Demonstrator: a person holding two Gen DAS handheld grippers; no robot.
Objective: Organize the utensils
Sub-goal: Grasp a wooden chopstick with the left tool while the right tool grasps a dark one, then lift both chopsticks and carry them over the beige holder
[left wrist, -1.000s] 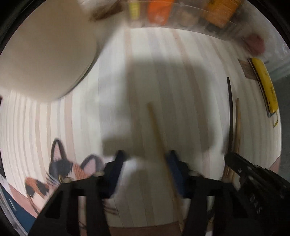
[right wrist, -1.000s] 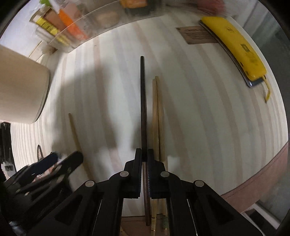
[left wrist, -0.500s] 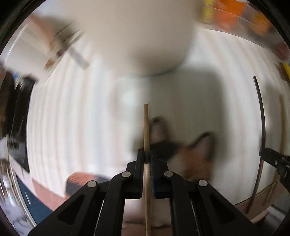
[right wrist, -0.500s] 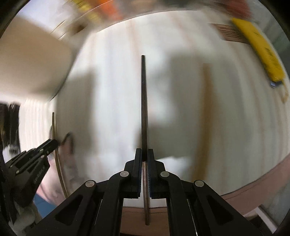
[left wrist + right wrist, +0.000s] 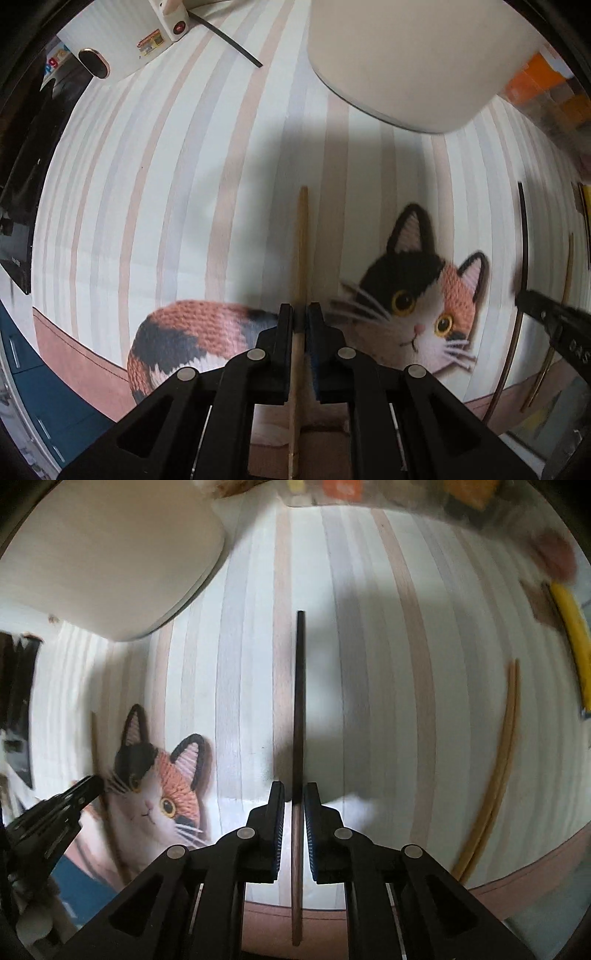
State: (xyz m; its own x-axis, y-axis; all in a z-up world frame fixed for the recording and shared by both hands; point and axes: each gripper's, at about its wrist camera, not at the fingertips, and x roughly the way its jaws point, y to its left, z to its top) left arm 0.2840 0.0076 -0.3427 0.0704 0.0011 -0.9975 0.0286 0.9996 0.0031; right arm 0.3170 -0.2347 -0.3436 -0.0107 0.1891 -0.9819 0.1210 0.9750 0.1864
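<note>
My left gripper (image 5: 300,314) is shut on a light wooden chopstick (image 5: 302,236) that points forward above the striped cloth. My right gripper (image 5: 294,794) is shut on a dark chopstick (image 5: 299,701), also pointing forward; the dark chopstick also shows at the right of the left wrist view (image 5: 523,236). A cream cylindrical holder (image 5: 406,55) stands ahead of the left gripper and at the upper left of the right wrist view (image 5: 110,554). Two more light chopsticks (image 5: 498,775) lie on the cloth to the right.
A cat picture (image 5: 424,295) is on the striped tablecloth (image 5: 147,184). A white device with a cable (image 5: 122,48) sits at the far left. A clear box with orange items (image 5: 369,491) is at the back. A yellow object (image 5: 572,635) lies far right.
My left gripper closed on the light chopstick and lifted it, swinging left. My right gripper lifted the dark chopstick away from the two light ones and moved left toward the holder.
</note>
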